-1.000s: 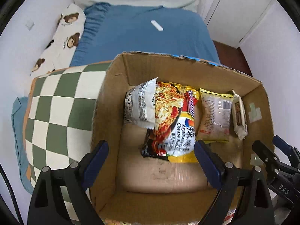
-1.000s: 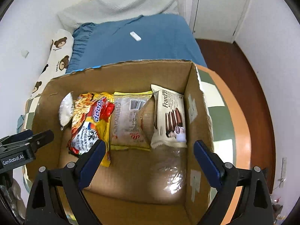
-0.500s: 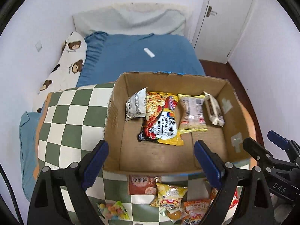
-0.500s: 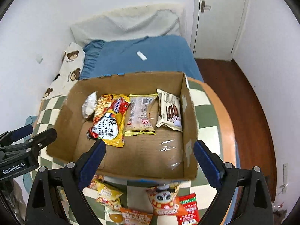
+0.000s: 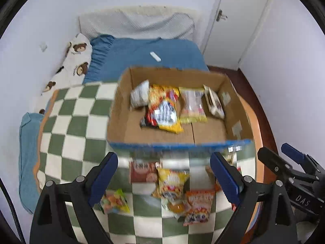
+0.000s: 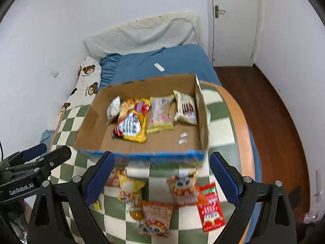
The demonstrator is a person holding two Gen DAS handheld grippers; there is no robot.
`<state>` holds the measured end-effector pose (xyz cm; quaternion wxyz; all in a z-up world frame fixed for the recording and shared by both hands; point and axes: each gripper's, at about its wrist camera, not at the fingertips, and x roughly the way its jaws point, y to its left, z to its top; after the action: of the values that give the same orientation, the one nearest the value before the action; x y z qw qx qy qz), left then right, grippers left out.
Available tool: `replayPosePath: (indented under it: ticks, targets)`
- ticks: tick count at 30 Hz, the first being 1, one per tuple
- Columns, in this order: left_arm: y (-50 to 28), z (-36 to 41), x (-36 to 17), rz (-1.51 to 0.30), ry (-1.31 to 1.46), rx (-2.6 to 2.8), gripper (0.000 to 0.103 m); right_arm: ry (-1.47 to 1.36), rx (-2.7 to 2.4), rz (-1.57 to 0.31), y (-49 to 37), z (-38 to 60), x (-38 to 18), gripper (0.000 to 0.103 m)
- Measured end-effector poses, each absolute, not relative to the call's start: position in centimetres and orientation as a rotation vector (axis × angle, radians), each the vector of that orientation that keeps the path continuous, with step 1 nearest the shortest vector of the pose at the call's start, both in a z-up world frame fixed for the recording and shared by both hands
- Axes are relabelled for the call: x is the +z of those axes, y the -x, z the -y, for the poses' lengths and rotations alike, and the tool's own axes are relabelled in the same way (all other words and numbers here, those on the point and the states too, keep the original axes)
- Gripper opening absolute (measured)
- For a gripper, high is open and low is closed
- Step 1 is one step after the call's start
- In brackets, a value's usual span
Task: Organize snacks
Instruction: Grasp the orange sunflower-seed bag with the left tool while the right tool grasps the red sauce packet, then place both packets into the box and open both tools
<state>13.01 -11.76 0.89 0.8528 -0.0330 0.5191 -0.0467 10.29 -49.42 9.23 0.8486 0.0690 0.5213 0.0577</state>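
An open cardboard box [image 5: 205, 133] [image 6: 162, 142] sits on a green-and-white checkered cloth. Inside lie a white packet [image 5: 139, 96], a yellow-red noodle bag [image 5: 163, 109] [image 6: 133, 121], a clear yellow-edged packet [image 5: 192, 105] [image 6: 160, 113] and a wafer pack [image 5: 214, 102] [image 6: 185, 108]. Several loose snack bags lie in front of the box: a yellow bag [image 5: 172, 180] [image 6: 130, 189], an orange bag [image 5: 200, 205] [image 6: 156, 217], a red pack [image 6: 211, 207], a candy bag [image 5: 114, 201]. My left gripper [image 5: 163, 179] and right gripper [image 6: 160, 178] are both open and empty, above the loose snacks.
The checkered cloth [image 5: 71, 126] covers a round table with an orange rim [image 6: 241, 134]. A blue bed [image 5: 146, 55] with a bear-print pillow [image 5: 75, 61] lies behind. A white door [image 6: 233, 20] and wooden floor [image 6: 274, 111] are at the right.
Both grippers have pulled back and up from over the box, so the loose snacks in front of it have come into view. The jaws stay open.
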Motion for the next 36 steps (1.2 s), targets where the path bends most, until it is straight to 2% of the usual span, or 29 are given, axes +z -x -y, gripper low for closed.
replayPosePath:
  ticks: [4, 12, 17, 19, 25, 26, 29, 31, 36]
  targets:
    - [-11.6, 13.8, -3.3, -1.205, 0.059, -0.122, 0.093, -0.205, 0.081, -1.173, -8.2, 52.2, 6.1, 0.097]
    - [-8.9, 20.9, -15.0, -1.522, 0.037, -0.237, 0.093, -0.250, -0.052, -1.331, -4.2, 58.7, -1.1, 0.097]
    - [-9.0, 25.1, -20.5, -1.608, -0.092, -0.243, 0.092, -0.174, -0.063, -1.394, -3.8, 60.6, -4.8, 0.096]
    - [-9.3, 25.8, -21.6, -1.606, -0.142, -0.219, 0.072, -0.126, -0.046, -1.407, -4.2, 60.5, -6.0, 0.095]
    - [-9.5, 23.7, -22.2, -1.593, -0.099, -0.180, 0.062, -0.020, 0.047, -1.450, -5.4, 58.5, -9.6, 0.090]
    - [-9.4, 22.9, -22.3, -1.599, -0.084, -0.166, 0.062, -0.010, 0.056, -1.455, -5.6, 58.2, -10.1, 0.089]
    - [-8.9, 21.5, -22.8, -1.623, -0.041, -0.143, 0.061, 0.043, 0.063, -1.483, -6.1, 57.2, -12.3, 0.074]
    - [-8.7, 21.5, -22.9, -1.629, -0.028, -0.143, 0.061, 0.026, 0.058, -1.479, -5.7, 57.2, -12.4, 0.059]
    - [-8.1, 21.6, -23.2, -1.659, 0.032, -0.169, 0.061, -0.086, 0.083, -1.574, -2.3, 57.6, -12.9, 0.059]
